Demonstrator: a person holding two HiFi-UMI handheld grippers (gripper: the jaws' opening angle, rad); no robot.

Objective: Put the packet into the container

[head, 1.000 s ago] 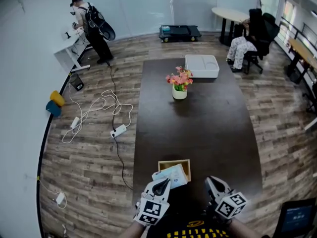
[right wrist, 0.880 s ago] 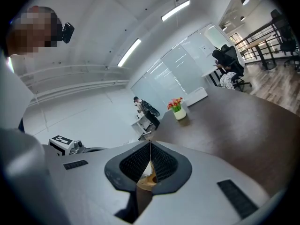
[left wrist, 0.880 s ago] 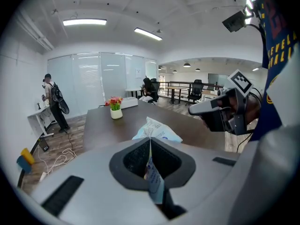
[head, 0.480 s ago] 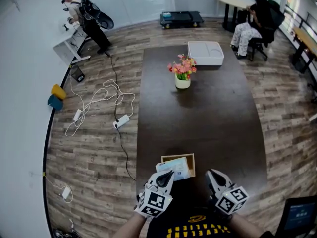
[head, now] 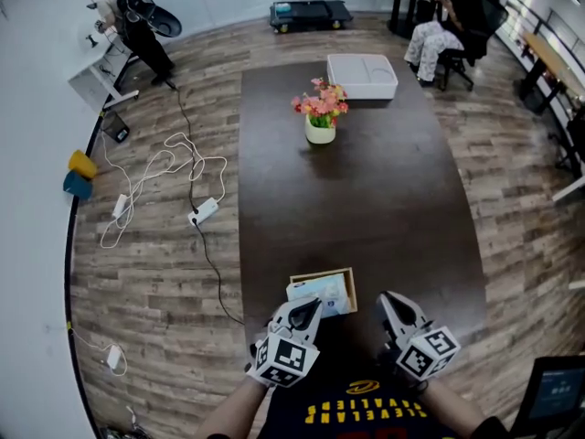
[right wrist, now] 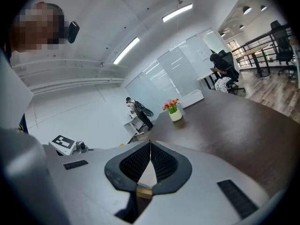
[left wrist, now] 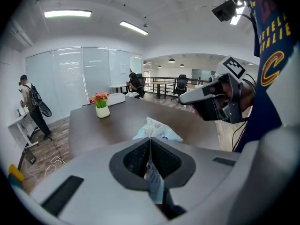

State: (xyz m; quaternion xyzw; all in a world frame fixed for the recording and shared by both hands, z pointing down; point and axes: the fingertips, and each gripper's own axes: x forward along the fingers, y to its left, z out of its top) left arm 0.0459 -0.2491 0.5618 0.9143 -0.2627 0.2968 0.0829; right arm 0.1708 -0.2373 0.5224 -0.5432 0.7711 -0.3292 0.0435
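A light blue and white packet (head: 316,293) hangs over the small wooden container (head: 320,273) near the front edge of the dark table (head: 366,208). My left gripper (head: 309,307) is shut on the packet's near edge. In the left gripper view the packet (left wrist: 157,131) juts out past the closed left gripper (left wrist: 150,142), and a strip of it is pinched between the pads. My right gripper (head: 388,302) hovers to the right of the container with its jaws together and nothing in them. It also shows in the left gripper view as the right gripper (left wrist: 190,97). The container's inside is mostly hidden by the packet.
A vase of pink flowers (head: 319,117) stands mid-table and a white tray (head: 362,76) sits at the far end. Cables and a power strip (head: 203,211) lie on the floor to the left. One person stands at the far left, another sits at the far right.
The left gripper has sunk with the packet, which now sits lower over the container. The right gripper has stayed where it was.
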